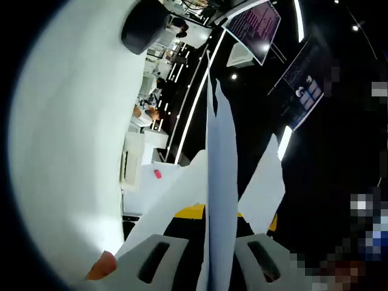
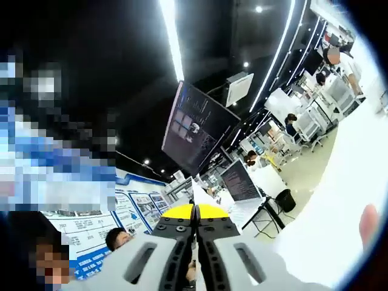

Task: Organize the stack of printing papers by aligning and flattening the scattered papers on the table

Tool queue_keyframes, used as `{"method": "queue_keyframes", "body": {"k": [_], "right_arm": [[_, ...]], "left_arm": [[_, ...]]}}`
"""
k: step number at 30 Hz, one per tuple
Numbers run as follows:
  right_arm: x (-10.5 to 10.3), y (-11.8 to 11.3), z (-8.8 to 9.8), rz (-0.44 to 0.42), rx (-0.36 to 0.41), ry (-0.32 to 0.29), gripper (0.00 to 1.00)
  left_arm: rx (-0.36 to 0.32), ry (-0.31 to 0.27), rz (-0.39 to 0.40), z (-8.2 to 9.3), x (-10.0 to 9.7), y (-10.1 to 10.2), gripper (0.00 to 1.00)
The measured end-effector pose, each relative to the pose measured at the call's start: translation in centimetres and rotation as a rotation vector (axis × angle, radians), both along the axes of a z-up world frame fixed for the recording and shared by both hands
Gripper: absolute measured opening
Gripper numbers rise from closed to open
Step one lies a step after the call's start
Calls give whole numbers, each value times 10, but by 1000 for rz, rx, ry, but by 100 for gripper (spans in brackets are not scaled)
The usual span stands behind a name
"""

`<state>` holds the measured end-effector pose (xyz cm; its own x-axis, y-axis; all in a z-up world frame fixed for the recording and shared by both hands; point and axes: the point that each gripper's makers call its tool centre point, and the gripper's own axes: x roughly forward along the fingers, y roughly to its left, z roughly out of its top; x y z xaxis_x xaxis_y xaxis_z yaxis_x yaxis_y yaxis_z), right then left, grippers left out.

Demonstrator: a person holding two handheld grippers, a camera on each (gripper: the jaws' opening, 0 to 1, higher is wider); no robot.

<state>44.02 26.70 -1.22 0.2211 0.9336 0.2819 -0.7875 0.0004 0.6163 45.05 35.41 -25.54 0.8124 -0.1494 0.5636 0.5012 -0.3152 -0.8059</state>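
In the left gripper view we see our left gripper (image 1: 219, 257) clamped on upright papers (image 1: 221, 182); our right gripper (image 2: 195, 233) pinches a thin paper edge (image 2: 195, 213), jaws together.

Left gripper view: three paper sheets (image 1: 219, 182) fanned upright, two hanging screens (image 1: 254, 24), one pink object (image 1: 157, 174) on white table (image 1: 66, 133), one fingertip (image 1: 102, 267).
Right gripper view: two dark monitors (image 2: 197, 127), one fingertip (image 2: 368, 223), one poster wall (image 2: 115, 218).
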Motion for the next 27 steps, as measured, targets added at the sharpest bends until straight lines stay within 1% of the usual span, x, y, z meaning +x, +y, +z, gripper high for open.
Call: {"method": "queue_keyframes", "body": {"k": [1,2,4,5,7,9,11,13,17,19,20,22,24,26,27], "right_arm": [[12,-2,-7,-34,-15,25,0],[19,-3,-13,-49,-25,13,0],[31,-6,-24,-55,-29,79,0],[43,-9,-31,-77,-47,81,0],[56,-15,-37,-105,-49,96,0],[67,-22,-39,-125,-32,123,0],[77,-28,-41,-144,-30,130,0],[80,-29,-43,-148,-26,146,0],[87,-34,-38,-165,-24,140,0],[90,-37,-38,-183,-37,127,0],[92,-38,-38,-186,-34,136,0],[93,-39,-38,-188,-33,137,0],[93,-39,-42,-208,-57,122,0],[95,-42,-43,-204,-48,138,0],[95,-42,-43,-206,-51,137,0]], "left_arm": [[-5,-2,-4,1,-1,-1,6],[-8,-5,-5,2,-2,-1,6],[-10,-11,-10,4,-3,-1,6],[-15,-15,-13,6,-4,-1,6],[-19,-26,-15,9,-6,-2,6],[-27,-33,-18,12,-8,-4,6],[-30,-39,-23,13,-9,-6,6],[-30,-49,-34,15,-11,-11,6],[-34,-53,-42,16,-11,-12,6],[-36,-58,-43,17,-12,-12,6],[-37,-59,-46,17,-12,-12,6],[-34,-60,-46,16,-12,-12,6],[-43,-64,-52,17,-13,-12,6],[-39,-68,-50,18,-14,-11,6],[-36,-70,-49,18,-14,-11,6]]}}
